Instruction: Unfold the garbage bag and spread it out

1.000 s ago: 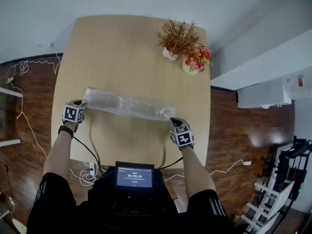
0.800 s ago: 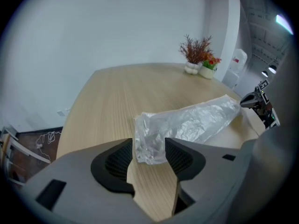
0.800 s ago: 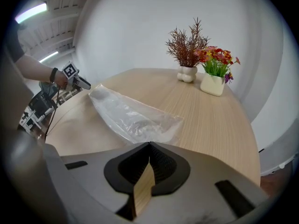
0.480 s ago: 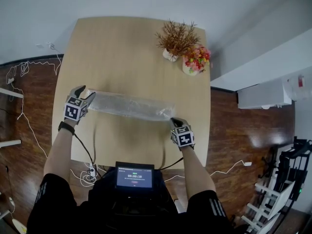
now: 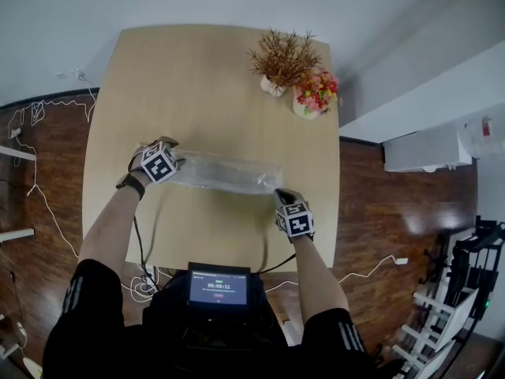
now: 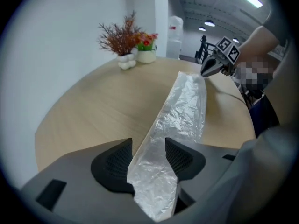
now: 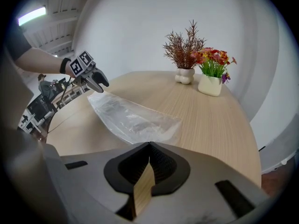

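Left tongs shifted right along clear crumpled plastic garbage bag. Jaws widened, then narrowed slightly, apart, bag loose between. Right tongs unmoved, fully closed at bag's end.

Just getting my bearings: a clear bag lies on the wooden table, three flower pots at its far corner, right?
Only two stand there, a twig pot and a flower pot, as the head view shows. The clear bag lies on the wooden table.

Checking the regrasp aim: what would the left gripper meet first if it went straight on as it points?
The garbage bag, already between the left gripper's open jaws, which have just closed slightly; then probably the table beneath.
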### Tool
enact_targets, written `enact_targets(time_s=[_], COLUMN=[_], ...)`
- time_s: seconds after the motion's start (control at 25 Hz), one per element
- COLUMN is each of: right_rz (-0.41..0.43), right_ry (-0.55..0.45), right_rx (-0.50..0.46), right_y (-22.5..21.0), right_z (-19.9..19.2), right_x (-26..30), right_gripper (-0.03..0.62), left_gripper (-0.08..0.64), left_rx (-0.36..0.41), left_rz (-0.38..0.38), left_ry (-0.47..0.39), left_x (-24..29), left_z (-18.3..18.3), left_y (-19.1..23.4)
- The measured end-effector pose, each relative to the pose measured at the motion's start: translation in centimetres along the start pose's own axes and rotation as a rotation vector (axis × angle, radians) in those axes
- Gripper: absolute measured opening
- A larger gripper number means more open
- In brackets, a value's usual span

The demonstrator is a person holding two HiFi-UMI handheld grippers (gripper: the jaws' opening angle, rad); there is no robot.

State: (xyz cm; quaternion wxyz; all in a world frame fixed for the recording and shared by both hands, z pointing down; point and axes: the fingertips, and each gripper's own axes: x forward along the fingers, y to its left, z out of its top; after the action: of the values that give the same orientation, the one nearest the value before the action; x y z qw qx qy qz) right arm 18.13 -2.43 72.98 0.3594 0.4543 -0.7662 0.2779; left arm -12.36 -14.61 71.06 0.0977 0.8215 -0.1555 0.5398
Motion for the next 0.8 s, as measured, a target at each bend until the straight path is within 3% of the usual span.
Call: enact_targets(time_s=[0.4,0.8], right_rz=[0.009,0.014], right_ry=[0.005,0.007], right_rx=[0.003,-0.014], right_y=[0.1,0.3], right_z=[-0.7,-0.8], right_x=[0.2,0.4], right_gripper=[0.021,0.023], left_gripper=[0.156,0.037], left_rx=[0.026,0.081], left_rz=[-0.033,-0.025], left_ry=[0.101,0.090], left_x=[4.4,4.9], left_z=[-1.2,-0.8], left_y=[-0.8,-1.7])
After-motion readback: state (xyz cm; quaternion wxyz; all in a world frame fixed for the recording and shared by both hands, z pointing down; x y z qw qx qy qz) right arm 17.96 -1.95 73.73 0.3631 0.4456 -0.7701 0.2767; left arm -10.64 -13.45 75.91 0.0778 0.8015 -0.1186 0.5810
